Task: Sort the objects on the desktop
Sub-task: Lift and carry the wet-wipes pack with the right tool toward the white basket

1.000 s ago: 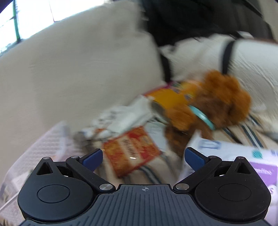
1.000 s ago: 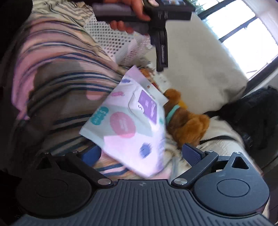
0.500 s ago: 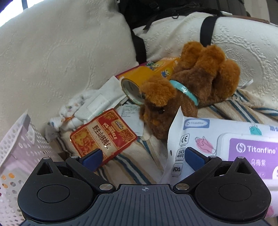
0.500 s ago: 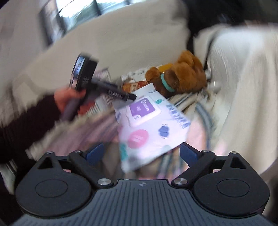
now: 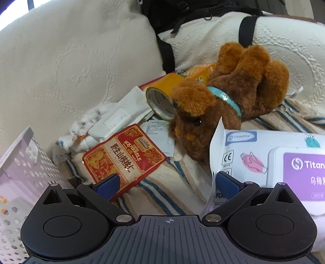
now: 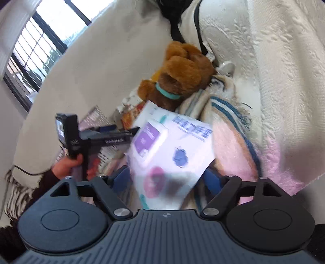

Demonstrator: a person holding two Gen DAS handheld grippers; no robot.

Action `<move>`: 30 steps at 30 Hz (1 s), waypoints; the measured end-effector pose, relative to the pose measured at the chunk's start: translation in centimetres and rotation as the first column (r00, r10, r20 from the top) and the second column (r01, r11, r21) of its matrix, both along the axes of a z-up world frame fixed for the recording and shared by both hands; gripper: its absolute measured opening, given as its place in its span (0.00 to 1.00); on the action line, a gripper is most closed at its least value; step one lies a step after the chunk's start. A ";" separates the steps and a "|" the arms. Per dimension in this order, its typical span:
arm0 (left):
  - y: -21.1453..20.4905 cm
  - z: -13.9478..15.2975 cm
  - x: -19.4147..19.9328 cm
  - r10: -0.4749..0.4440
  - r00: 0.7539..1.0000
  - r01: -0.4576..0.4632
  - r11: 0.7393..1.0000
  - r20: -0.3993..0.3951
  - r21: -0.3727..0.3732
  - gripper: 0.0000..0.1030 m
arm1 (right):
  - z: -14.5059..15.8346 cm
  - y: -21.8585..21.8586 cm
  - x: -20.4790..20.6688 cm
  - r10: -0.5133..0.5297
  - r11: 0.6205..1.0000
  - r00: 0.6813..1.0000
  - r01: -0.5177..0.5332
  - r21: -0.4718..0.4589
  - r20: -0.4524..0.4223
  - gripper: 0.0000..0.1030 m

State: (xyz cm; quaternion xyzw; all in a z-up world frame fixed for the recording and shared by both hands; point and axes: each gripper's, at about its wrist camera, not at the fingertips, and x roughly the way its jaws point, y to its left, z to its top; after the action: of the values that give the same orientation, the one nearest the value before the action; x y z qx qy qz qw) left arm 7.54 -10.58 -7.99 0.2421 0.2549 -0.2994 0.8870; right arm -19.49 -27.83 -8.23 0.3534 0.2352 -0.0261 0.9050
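Observation:
My left gripper (image 5: pixel 166 180) is open and empty, just above the striped blanket (image 5: pixel 162 193). A red snack packet (image 5: pixel 124 156) lies at its left fingertip. A white wet-wipes pack (image 5: pixel 274 160) lies at its right fingertip. Behind them lie a brown plush dog (image 5: pixel 229 101) with a teal collar, a yellow tape roll (image 5: pixel 162 95) and crumpled tissues (image 5: pixel 105 123). My right gripper (image 6: pixel 166 178) is open with the wipes pack (image 6: pixel 170 154) between its fingers; whether they touch it is unclear. The plush dog (image 6: pixel 180 79) lies beyond it. The left gripper (image 6: pixel 109 135) shows at the left.
A white perforated basket (image 5: pixel 22 172) stands at the left edge. Cream cushions (image 5: pixel 71 56) back the pile, with a black bag (image 5: pixel 193 12) behind. A paper slip (image 5: pixel 158 132) lies under the dog's head. A window (image 6: pixel 38 52) is at the far left.
My left gripper has steadied and moved closer to the snack packet and wipes pack. My right gripper has swung round and closed in so the wipes pack now sits between its fingers.

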 end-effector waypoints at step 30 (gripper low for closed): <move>2.7 -1.2 1.1 -0.201 0.862 0.018 0.929 -0.465 -0.369 0.52 | 0.6 0.4 1.2 -0.023 0.999 1.000 0.023 -0.034 -0.006 0.62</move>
State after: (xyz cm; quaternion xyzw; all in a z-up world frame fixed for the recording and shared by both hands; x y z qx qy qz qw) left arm 8.64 -7.85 -9.21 0.0085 0.4014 -0.4428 0.8017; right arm -18.29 -27.44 -7.67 0.3406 0.2335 -0.0414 0.9098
